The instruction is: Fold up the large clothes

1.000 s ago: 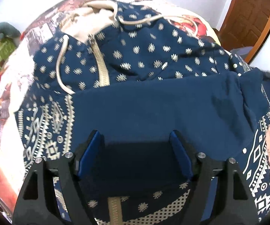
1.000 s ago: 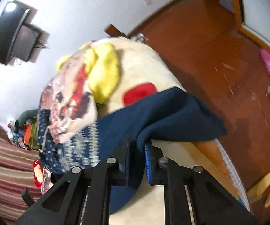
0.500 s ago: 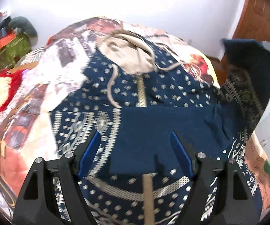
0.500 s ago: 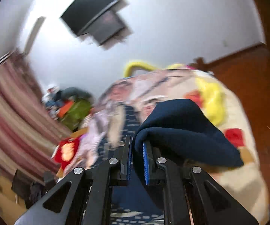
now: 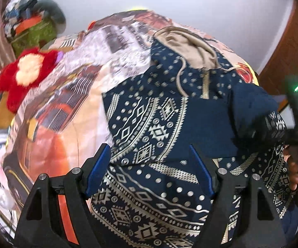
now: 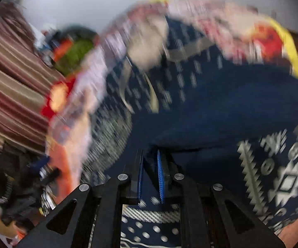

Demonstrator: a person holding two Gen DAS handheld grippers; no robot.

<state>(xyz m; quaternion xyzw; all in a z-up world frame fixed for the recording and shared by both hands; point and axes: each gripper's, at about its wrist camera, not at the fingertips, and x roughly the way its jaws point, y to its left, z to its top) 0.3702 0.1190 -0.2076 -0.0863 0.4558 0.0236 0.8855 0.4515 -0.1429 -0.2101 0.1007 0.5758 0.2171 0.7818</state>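
A navy hooded jacket (image 5: 149, 124) with cream patterns, a beige hood lining and a zipper lies spread on the bed. Its left sleeve is folded across the chest. My left gripper (image 5: 149, 155) hangs open and empty above the jacket's lower front. My right gripper (image 6: 150, 155) is shut on the plain navy cuff of the right sleeve (image 6: 211, 107) and holds it above the jacket's right side. In the left wrist view the lifted sleeve (image 5: 250, 103) and the right gripper body show at the right edge. The right wrist view is blurred.
The bed carries a printed blanket (image 5: 70, 103). A red plush toy (image 5: 24, 74) and a green bag (image 5: 33, 35) with clutter sit at the left by a striped curtain. A wooden door (image 5: 289, 53) stands at the right.
My right gripper has carried the sleeve from beyond the bed's right edge up and in over the jacket. My left gripper has risen and drawn back from the folded left sleeve.
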